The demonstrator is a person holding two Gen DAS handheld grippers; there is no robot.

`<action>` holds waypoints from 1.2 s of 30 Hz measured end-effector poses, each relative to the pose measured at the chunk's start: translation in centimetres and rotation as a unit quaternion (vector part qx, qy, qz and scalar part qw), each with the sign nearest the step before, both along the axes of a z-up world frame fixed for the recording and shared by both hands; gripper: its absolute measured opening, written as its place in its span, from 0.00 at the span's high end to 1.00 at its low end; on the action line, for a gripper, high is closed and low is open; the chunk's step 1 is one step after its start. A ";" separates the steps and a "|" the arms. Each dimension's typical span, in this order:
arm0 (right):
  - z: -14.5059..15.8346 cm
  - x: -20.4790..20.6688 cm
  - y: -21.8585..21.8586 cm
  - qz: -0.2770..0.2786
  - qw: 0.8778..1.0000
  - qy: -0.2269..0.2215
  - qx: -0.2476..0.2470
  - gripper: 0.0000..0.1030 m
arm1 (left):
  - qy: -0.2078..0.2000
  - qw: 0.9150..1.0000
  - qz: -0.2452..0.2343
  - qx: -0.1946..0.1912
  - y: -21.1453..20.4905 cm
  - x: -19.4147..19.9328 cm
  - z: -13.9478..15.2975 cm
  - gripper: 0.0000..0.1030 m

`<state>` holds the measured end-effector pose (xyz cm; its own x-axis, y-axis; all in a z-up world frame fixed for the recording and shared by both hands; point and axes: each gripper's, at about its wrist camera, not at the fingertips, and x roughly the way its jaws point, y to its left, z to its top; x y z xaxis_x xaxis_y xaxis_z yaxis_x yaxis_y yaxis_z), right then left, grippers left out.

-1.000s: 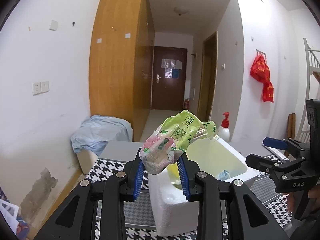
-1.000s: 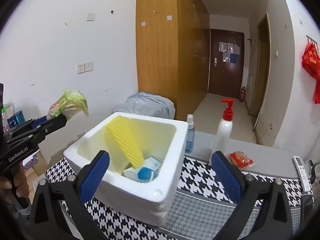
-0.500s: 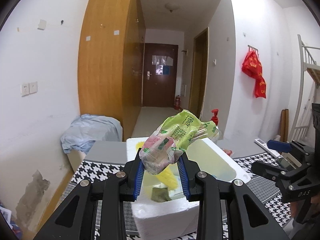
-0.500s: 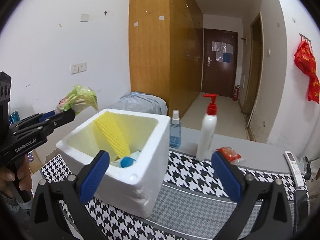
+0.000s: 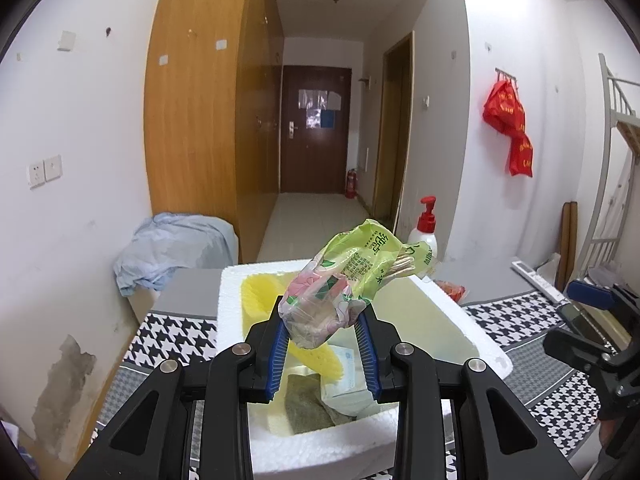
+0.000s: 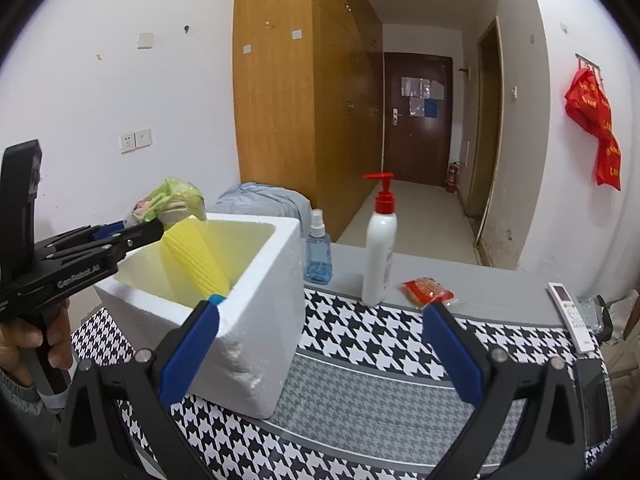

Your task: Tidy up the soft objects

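A foam box [image 6: 256,320] stands on the table [image 6: 360,392] at the lower left of the right wrist frame. Inside it a ribbed sheet [image 6: 196,256] leans against the left wall, with a small carton [image 5: 344,384] and a flat pad [image 5: 308,400] on the bottom. The left tool [image 5: 322,344] hangs above the box's near end, a crinkled packet [image 5: 352,276] between its pads. Just right of the box stands a spray bottle [image 6: 319,248], then a pump bottle [image 6: 380,248], then a small sachet [image 6: 427,289] lying flat. A remote [image 6: 570,316] lies at the table's far right edge. Behind the box, a heap of cloth [image 5: 172,248] sits by the wall.
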<state>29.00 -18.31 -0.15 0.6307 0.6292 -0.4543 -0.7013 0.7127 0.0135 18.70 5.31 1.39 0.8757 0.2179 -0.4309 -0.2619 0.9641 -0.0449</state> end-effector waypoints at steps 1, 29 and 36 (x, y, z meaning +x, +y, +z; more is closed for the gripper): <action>-0.1 0.0 -0.1 -0.002 1.000 0.000 -0.001 0.00 | 0.003 1.000 0.000 -0.001 0.0 0.2 -0.1 0.67; 0.8 -2.8 -3.4 -0.013 0.999 -0.023 0.017 0.00 | -0.058 0.998 0.003 0.021 -4.7 -4.2 2.2 0.01; 1.5 -4.5 -4.3 -0.011 0.999 -0.034 0.027 0.00 | -0.063 0.997 0.022 0.040 -5.8 -6.3 2.7 0.01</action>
